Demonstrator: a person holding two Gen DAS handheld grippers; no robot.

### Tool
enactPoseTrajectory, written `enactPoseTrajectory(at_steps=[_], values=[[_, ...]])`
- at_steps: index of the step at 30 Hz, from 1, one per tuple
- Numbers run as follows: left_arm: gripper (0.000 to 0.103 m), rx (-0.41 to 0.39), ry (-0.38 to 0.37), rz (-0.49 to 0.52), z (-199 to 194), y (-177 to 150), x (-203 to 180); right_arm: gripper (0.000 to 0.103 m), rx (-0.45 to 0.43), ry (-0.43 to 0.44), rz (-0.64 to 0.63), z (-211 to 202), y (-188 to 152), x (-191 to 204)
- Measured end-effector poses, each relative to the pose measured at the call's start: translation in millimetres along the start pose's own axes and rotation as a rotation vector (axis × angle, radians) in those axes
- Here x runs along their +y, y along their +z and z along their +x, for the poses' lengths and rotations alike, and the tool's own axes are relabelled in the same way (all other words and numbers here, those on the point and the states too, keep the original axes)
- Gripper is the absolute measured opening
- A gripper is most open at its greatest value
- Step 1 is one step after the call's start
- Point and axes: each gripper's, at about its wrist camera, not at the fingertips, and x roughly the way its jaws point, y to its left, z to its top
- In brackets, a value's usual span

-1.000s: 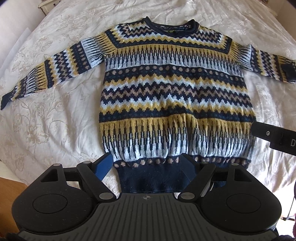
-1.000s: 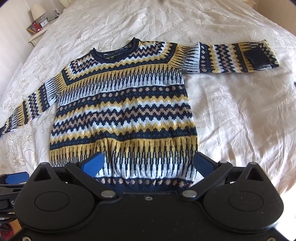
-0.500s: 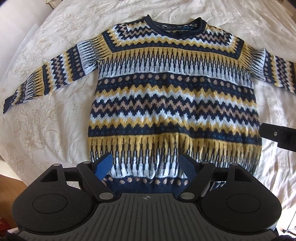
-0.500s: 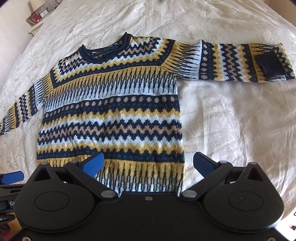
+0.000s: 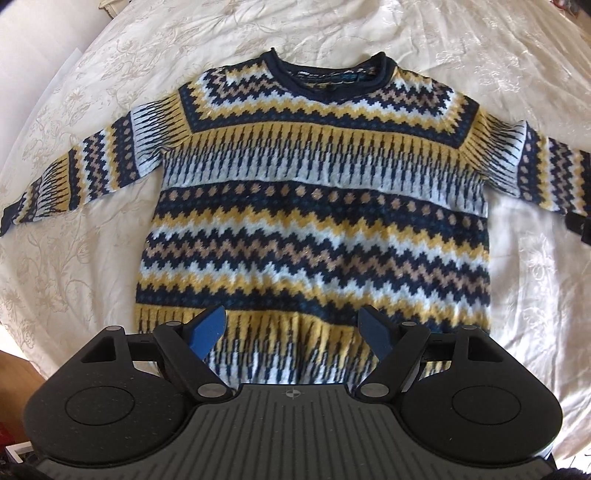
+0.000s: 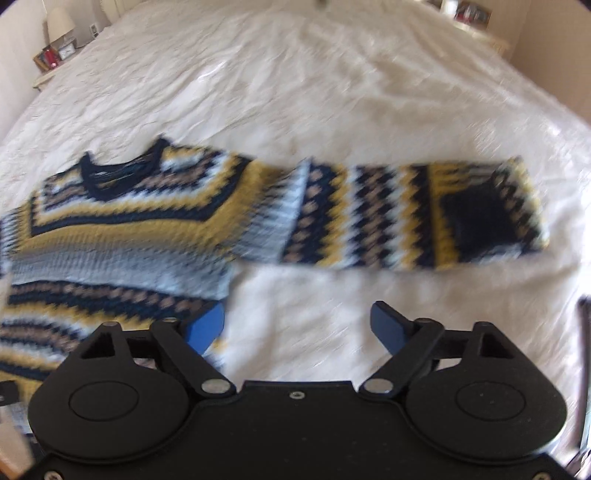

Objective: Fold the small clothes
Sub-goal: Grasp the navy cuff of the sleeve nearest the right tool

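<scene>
Jaws of both grippers apart, gripping nothing; right pair just narrowed a little.
Left gripper (image 5: 291, 328) over sweater (image 5: 314, 206) hem; right gripper (image 6: 297, 325) above bedspread (image 6: 332, 92) beside sleeve (image 6: 406, 218).

You're in a bedroom at home, and the proof is all around you. That wide bed (image 6: 332, 92) fills both views, dressed in a cream bedspread (image 5: 74, 229) with a pale floral pattern. Look past the far left corner of the bed: a bedside table (image 6: 46, 79) carries a lamp (image 6: 61, 24) with a pale shade, a small clock (image 6: 67, 52) and a red framed item. At the far right corner, there's another small table with a framed picture (image 6: 472, 14).
</scene>
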Motion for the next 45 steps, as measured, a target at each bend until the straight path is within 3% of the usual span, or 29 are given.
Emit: enactPoseTrajectory(at_steps=[5, 8, 15, 19, 21, 23, 24, 25, 26, 31, 37, 40, 45], values=[[0.078, 0.006, 0.01, -0.007, 5, 8, -6, 0.06, -0.108, -0.208, -0.084, 28, 13, -31], [0.078, 0.022, 0.016, -0.017, 10, 10, -6, 0.049, -0.117, -0.264, -0.102, 49, 22, -51], [0.078, 0.052, 0.042, -0.043, 20, 14, 1, 0.049, -0.08, -0.338, -0.073, 89, 31, -77], [0.078, 0.054, 0.042, -0.058, 23, 14, 6, 0.051, -0.077, -0.411, -0.184, 104, 29, -66], [0.078, 0.049, 0.037, -0.062, 24, 14, 9, 0.048, -0.083, -0.452, -0.244, 109, 25, -59], [0.078, 0.04, 0.032, -0.059, 25, 14, 12, 0.033, -0.088, -0.464, -0.238, 106, 24, -61], [0.078, 0.035, 0.028, -0.056, 25, 14, 14, 0.028, -0.092, -0.444, -0.217, 102, 25, -65], [0.078, 0.029, 0.022, -0.052, 26, 14, 16, 0.014, -0.099, -0.41, -0.183, 96, 26, -70], [0.078, 0.022, 0.017, -0.047, 26, 14, 18, 0.011, -0.104, -0.369, -0.136, 89, 28, -77], [0.078, -0.019, -0.004, 0.002, 33, 13, 31, 0.01, -0.16, -0.342, -0.025, 53, 38, -89], [0.078, -0.04, -0.056, 0.049, 46, 11, 60, 0.01, -0.255, -0.311, 0.029, -8, 52, -67], [0.078, -0.062, -0.068, 0.058, 49, 10, 82, 0.01, -0.282, -0.237, 0.07, -34, 64, -45], [0.078, -0.094, -0.074, 0.045, 54, 9, 119, 0.01, -0.317, -0.032, 0.115, -71, 78, 15]])
